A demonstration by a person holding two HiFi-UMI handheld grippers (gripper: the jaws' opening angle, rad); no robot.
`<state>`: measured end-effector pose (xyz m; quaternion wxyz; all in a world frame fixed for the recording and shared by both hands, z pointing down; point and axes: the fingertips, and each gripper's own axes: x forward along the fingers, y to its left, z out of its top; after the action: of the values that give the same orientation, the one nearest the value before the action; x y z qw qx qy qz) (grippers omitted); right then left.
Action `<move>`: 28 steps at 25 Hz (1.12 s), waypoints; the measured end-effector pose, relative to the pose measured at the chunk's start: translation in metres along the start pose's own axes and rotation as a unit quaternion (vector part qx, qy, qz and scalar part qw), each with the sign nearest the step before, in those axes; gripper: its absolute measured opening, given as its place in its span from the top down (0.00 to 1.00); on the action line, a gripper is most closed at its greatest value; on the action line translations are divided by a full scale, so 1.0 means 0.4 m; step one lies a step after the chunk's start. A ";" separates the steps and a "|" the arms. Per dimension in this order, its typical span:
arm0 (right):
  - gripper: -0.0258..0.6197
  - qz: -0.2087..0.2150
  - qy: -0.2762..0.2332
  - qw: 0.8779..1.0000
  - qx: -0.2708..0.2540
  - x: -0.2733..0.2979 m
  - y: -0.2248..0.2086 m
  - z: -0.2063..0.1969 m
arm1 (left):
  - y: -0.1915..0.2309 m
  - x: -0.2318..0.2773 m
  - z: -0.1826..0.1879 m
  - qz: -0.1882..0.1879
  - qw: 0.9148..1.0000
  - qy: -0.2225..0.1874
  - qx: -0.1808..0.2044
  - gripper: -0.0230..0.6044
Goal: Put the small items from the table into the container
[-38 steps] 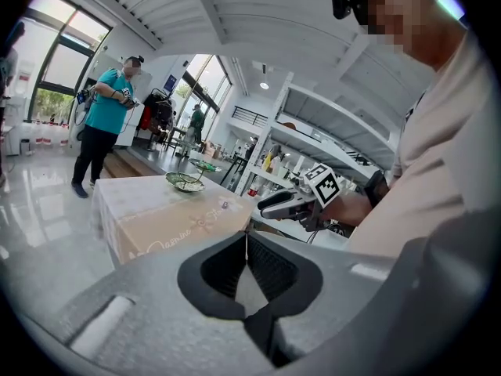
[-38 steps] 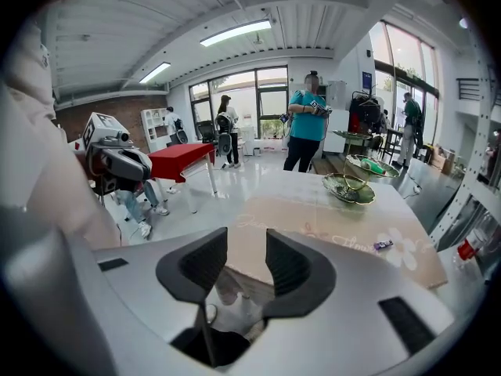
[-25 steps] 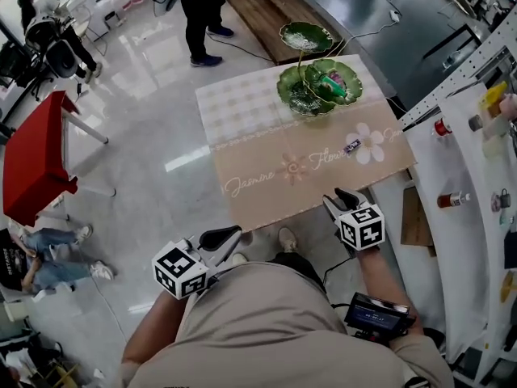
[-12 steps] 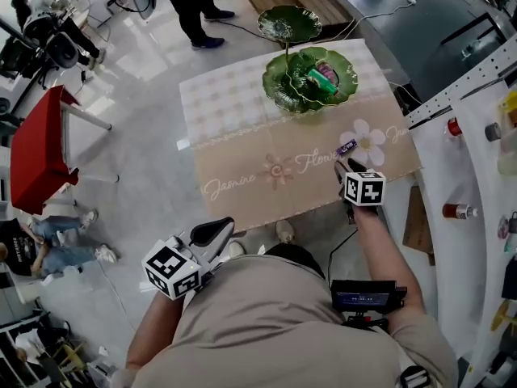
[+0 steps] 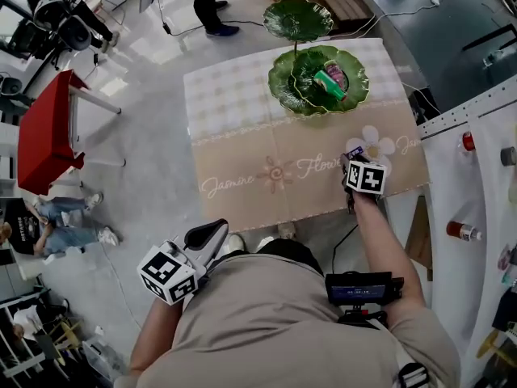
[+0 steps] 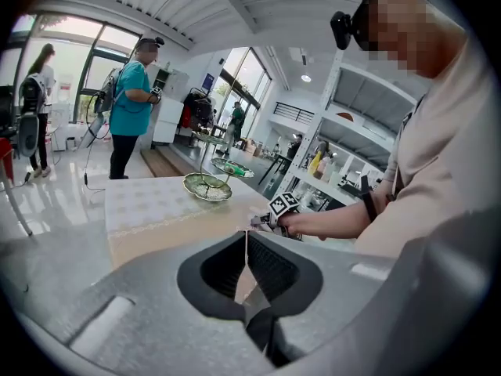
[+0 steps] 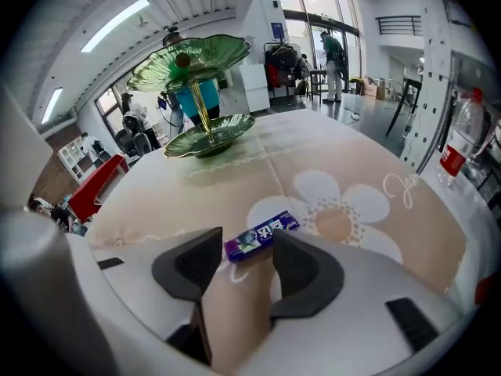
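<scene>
Reach for purple packet at the flower print

Right forearm point(image 5: 380, 241) stretches out over the near edge of the table point(image 5: 242, 128), and the right gripper point(image 5: 352, 162) tilts down toward the cloth. Its jaws are opening. The purple packet point(image 7: 262, 236) lies flat on the cloth between their tips, at the edge of the printed white flower point(image 7: 344, 210), and the pads do not press on it.

The left arm is bent close to the torso. It holds the left gripper point(image 5: 216, 231) off the table, above the floor, and the jaws are pressed together with nothing between them.

At the table's far side stands the green two-tier leaf dish point(image 5: 283, 83), well apart from the packet, with a green item point(image 5: 327, 83) on its lower tier.
</scene>
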<state>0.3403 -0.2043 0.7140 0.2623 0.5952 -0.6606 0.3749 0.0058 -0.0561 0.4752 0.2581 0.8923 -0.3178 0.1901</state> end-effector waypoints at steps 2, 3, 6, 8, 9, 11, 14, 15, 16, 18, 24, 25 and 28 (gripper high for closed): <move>0.65 -0.003 -0.005 1.000 -0.006 0.011 -0.006 0.011 | 0.001 0.005 0.001 0.005 1.000 0.001 -0.003 0.95; 0.65 -0.002 -0.008 1.000 -0.009 0.016 -0.008 0.017 | 0.002 0.007 0.003 0.008 1.000 0.002 -0.003 0.95; 0.65 -0.002 -0.013 0.999 -0.034 0.038 -0.012 0.027 | 0.004 0.014 0.008 0.013 1.000 0.003 -0.006 0.95; 0.65 -0.012 -0.013 0.998 -0.065 0.047 -0.016 0.033 | 0.005 0.018 0.011 0.015 1.000 0.004 -0.006 0.95; 0.65 -0.019 -0.013 0.997 -0.079 0.051 -0.019 0.036 | 0.006 0.020 0.013 0.017 1.000 0.004 -0.006 0.95; 0.65 -0.026 -0.012 0.996 -0.090 0.059 -0.027 0.037 | 0.008 0.023 0.014 0.020 1.000 0.006 -0.007 0.95; 0.64 -0.023 -0.014 0.997 -0.078 0.064 -0.031 0.036 | 0.010 0.029 0.017 0.022 1.000 0.008 -0.008 0.95; 0.64 -0.023 -0.014 0.997 -0.078 0.065 -0.031 0.037 | 0.011 0.031 0.018 0.022 1.000 0.008 -0.008 0.95; 0.65 -0.022 -0.015 0.997 -0.079 0.066 -0.029 0.038 | 0.011 0.033 0.020 0.022 1.000 0.009 -0.008 0.95; 0.70 -0.016 -0.019 0.997 -0.078 0.066 -0.027 0.040 | 0.011 0.037 0.023 0.022 1.000 0.009 -0.008 0.95; 0.80 -0.002 -0.021 0.996 -0.089 0.052 -0.023 0.040 | 0.007 0.058 0.029 0.013 1.000 0.011 -0.004 0.95; 0.80 -0.001 -0.021 0.996 -0.091 0.046 -0.025 0.040 | 0.004 0.062 0.030 0.011 1.000 0.010 -0.003 0.95; 0.81 0.003 -0.030 0.996 -0.088 0.014 -0.035 0.051 | -0.004 0.073 0.036 0.002 1.000 0.009 0.002 0.95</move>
<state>0.3551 -0.2243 0.7093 0.2924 0.5784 -0.7009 0.2977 0.0305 -0.0771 0.4778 0.2590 0.8904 -0.3171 0.1990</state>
